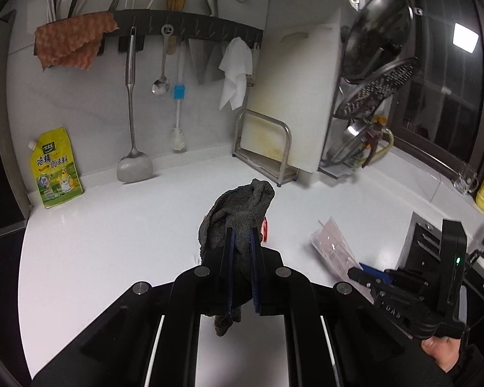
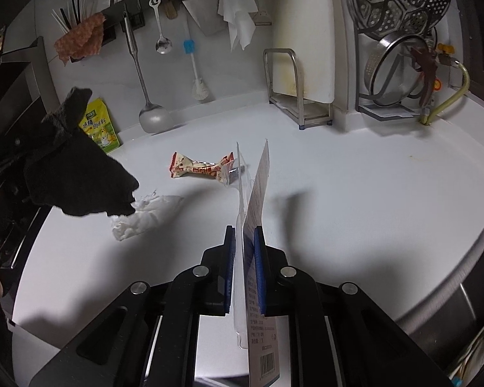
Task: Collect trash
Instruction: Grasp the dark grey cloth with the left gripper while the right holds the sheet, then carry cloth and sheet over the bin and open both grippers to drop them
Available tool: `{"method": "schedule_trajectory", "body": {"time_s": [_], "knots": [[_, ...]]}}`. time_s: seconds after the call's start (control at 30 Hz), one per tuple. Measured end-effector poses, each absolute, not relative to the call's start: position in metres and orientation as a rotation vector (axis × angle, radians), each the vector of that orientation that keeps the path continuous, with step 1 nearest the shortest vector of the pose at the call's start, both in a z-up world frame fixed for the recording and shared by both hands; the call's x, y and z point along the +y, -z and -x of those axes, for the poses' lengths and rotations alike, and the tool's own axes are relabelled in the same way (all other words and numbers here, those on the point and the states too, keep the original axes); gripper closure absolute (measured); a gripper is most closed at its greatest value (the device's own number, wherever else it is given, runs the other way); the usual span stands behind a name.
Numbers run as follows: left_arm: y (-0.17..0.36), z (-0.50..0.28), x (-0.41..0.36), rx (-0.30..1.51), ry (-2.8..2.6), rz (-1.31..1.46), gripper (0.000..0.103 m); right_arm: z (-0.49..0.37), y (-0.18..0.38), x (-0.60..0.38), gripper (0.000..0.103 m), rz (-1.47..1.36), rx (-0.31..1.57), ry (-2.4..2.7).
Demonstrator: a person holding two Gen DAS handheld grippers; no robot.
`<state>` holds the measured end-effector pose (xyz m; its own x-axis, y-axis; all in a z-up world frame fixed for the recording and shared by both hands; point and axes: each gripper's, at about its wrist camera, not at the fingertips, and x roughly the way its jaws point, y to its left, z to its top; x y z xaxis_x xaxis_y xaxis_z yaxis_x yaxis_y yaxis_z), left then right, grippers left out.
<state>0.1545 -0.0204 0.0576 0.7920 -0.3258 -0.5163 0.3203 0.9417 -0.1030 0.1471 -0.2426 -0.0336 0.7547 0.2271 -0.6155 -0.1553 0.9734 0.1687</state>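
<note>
**Both grippers loaded above the counter**

The white countertop (image 2: pixel 355 193) fills the middle of both views; a dark utensil rail (image 1: pixel 190 25) crosses the upper part of the frame, with a white cutting board (image 2: pixel 303 32) in its metal stand at upper centre-right. The left gripper (image 1: pixel 242 235), bottom centre of the left wrist view, is clamped on a dark grey rag (image 1: pixel 238 216); the cloth bunches above the fingers and hangs below them. The right gripper (image 2: pixel 243 235), bottom centre of the right wrist view, pinches a blister-card package (image 2: pixel 258 193) held upright on edge between narrow jaws. A crumpled white tissue (image 2: pixel 138 219) lies on the counter at left of centre, just beside the rag; a snack wrapper (image 2: pixel 203 167) lies at centre, behind the package.
</note>
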Motion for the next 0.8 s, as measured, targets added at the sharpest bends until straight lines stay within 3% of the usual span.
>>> {"method": "schedule_trajectory", "body": {"time_s": [0.4, 0.8], "knots": [[-0.028, -0.029, -0.039, 0.568, 0.43, -0.053, 0.094, -0.018, 0.03, -0.227, 0.092, -0.127, 0.648, -0.128], [0.009, 0.057, -0.056, 0.596, 0.467, -0.045, 0.094, 0.082, 0.064, -0.221, 0.092, -0.148, 0.688, -0.048]]}}
